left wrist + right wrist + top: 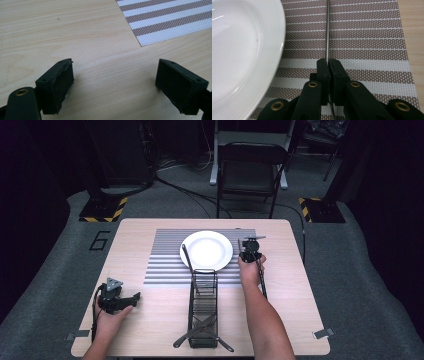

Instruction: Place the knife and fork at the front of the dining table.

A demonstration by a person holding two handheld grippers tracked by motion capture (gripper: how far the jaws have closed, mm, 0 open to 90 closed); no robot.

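At the left of the high view, the left hand (111, 320) rests low on the desk (140, 320), its left gripper (131, 299) pointing toward the middle. In the left gripper view its fingers (57, 83) stand wide apart and released, with bare wood between them and a corner of the striped placemat (170, 20) beyond. One black wire caddy (203, 307) stands at the desk's middle, with one utensil leaning at its far end and two crossed at its near end. One white plate (206, 250) sits on the placemat. The right forearm reaches forward, the right gripper (248, 251) just right of the plate. Its fingers (323, 75) are clenched on one thin metal utensil (327, 30), edge-on above the placemat beside the plate's rim.
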